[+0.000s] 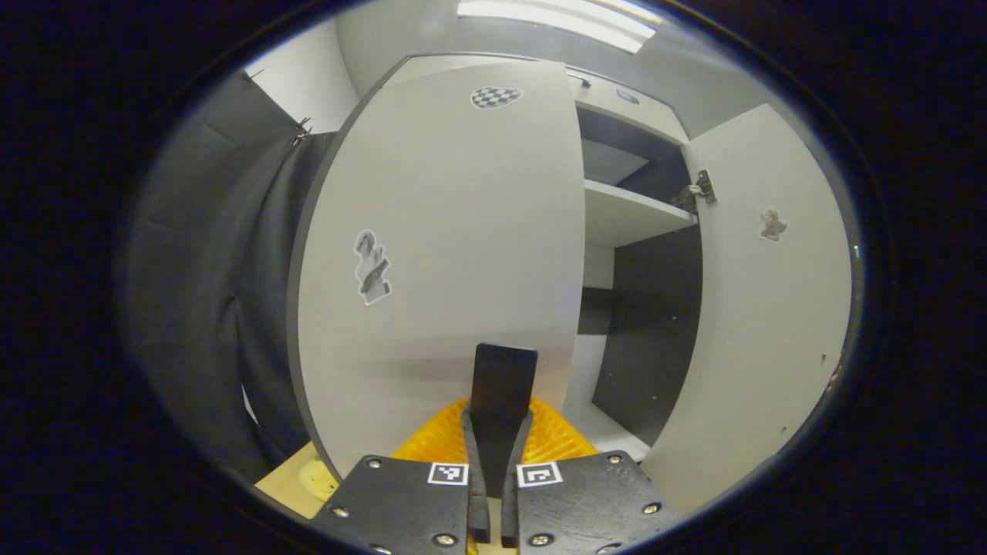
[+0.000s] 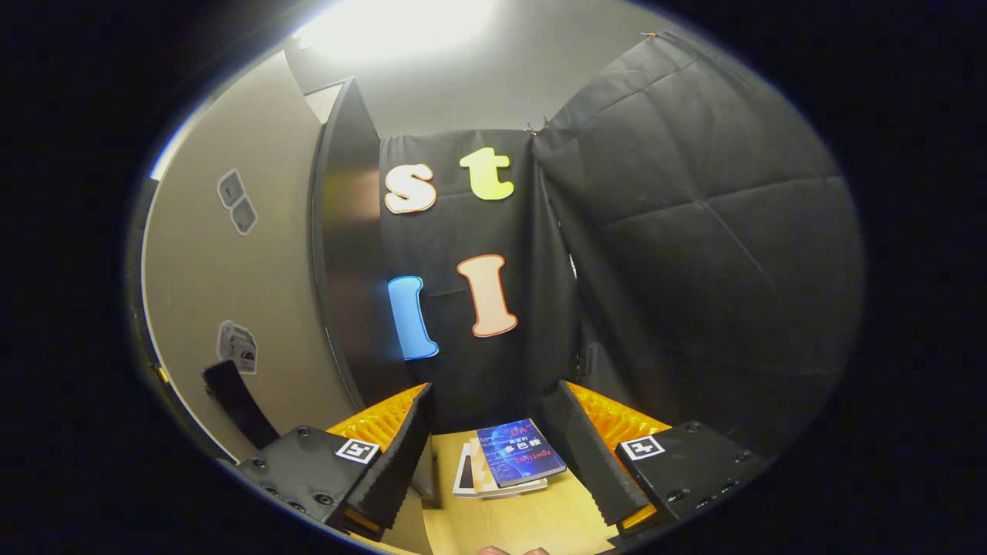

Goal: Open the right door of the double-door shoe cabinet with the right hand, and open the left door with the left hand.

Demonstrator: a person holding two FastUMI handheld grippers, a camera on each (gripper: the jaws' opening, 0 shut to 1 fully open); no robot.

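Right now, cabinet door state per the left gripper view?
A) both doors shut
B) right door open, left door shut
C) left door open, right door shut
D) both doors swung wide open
B: the right door is swung out, baring the shelf and dark interior, while the left door lies flat over its half, with the left claw closed on its handle.

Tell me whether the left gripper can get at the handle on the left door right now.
Looks like yes: the left gripper is right at the left door, and its fingers seem closed on the lower end of the handle, with nothing in between.
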